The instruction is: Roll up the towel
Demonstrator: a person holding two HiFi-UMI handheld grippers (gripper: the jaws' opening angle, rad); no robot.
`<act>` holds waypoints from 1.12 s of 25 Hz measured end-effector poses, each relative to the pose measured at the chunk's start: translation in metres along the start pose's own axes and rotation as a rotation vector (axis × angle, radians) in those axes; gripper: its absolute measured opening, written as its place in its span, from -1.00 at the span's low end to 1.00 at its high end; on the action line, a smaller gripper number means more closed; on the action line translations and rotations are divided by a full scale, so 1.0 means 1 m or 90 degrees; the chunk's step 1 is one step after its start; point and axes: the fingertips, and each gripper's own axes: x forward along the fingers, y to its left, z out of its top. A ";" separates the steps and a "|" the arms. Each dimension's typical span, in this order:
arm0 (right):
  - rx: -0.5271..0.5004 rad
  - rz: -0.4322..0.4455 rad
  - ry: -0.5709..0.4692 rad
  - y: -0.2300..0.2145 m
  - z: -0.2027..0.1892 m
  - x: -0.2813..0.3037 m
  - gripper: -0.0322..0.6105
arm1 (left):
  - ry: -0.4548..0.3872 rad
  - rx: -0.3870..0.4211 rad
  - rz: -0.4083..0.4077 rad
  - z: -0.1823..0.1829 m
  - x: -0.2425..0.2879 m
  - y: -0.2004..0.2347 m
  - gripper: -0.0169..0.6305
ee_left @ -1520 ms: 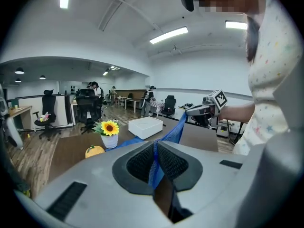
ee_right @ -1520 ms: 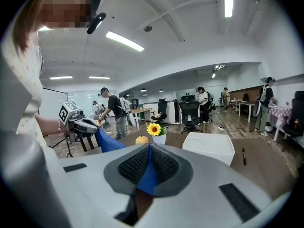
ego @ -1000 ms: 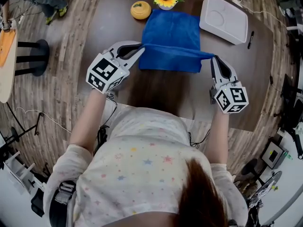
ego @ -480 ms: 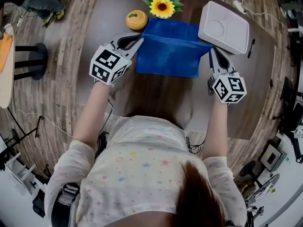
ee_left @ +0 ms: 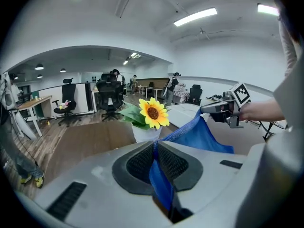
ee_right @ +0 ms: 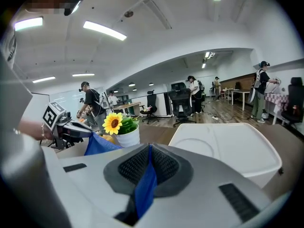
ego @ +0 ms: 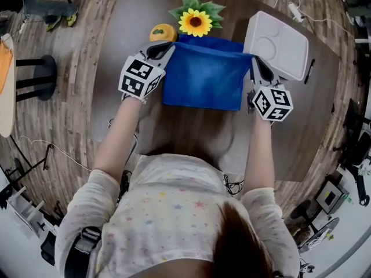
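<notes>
Barely started, it seems: the towel (ego: pixel 202 80) is draped over the tabletop (ego: pixel 191 126), one edge held up, each corner clamped tight in the left claw (ego: pixel 168 47) and right claw (ego: pixel 253 61). No roll formed yet.

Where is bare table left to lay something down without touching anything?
The table is bare between the near edge of the blue towel and the person, and at right below the white tray. The far side is crowded: yellow object, sunflower pot and tray sit close behind the towel.
</notes>
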 end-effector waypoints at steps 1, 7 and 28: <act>-0.001 -0.001 0.001 -0.002 0.000 0.005 -0.85 | 0.001 -0.003 0.006 -0.001 0.003 0.003 -0.86; -0.012 -0.017 0.006 -0.009 0.000 0.025 -0.85 | 0.009 -0.015 0.018 -0.007 0.020 0.016 -0.85; -0.026 -0.013 0.052 0.007 -0.040 -0.018 -0.71 | 0.040 -0.030 0.011 -0.054 -0.009 -0.012 -0.59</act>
